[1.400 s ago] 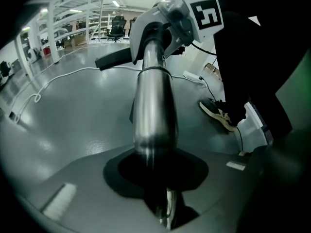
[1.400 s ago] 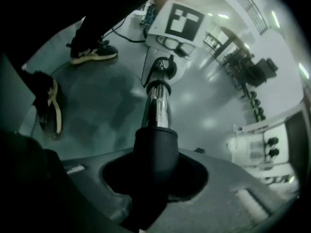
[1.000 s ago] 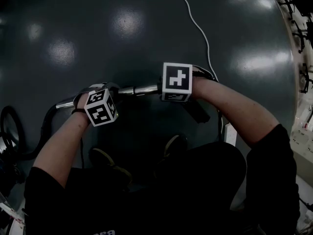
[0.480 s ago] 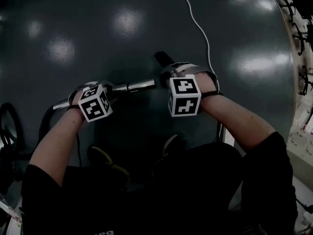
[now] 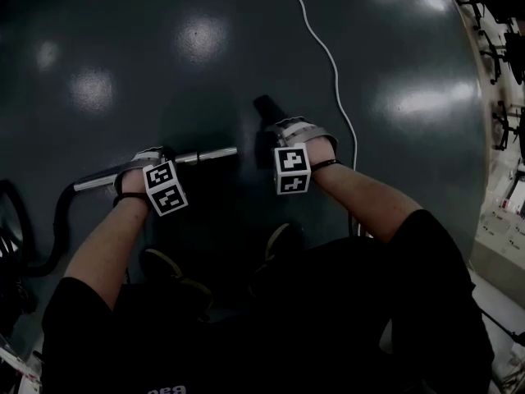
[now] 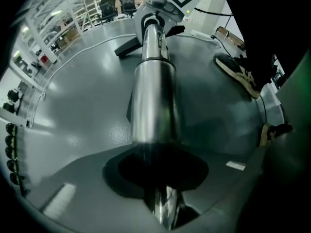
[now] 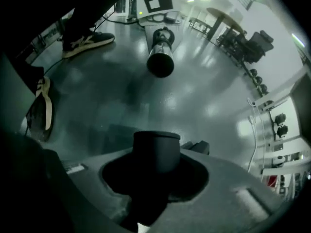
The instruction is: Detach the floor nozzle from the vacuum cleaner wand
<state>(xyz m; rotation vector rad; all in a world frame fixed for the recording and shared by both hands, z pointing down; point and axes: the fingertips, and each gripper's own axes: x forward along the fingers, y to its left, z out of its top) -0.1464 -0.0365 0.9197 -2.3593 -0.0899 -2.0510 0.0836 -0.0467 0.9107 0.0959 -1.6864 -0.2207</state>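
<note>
**Down at floor (image 5: pixel 123 48) level, floor nozzle (image 5: pixel 266 107) and wand (image 5: pixel 209 153) sit apart**

Over at 9 o'clock in the head view, the left gripper (image 5: pixel 154 169) points straight down, its fingers closed on the silver wand. That tube lies across from 9 o'clock towards 3 o'clock, and a black hose (image 5: pixel 61 216) curves off its 9 o'clock end. Now look at the 3 o'clock end: it is open and bare, stopping short of the right gripper (image 5: pixel 289 144). Right's jaws clamp the floor nozzle by its black neck, with the body poking out at the gripper's 12 o'clock. In the right gripper view, the wand's hollow mouth faces that neck with bare floor between them. A white cable (image 5: pixel 328 56) trails away towards 12 o'clock.
</note>
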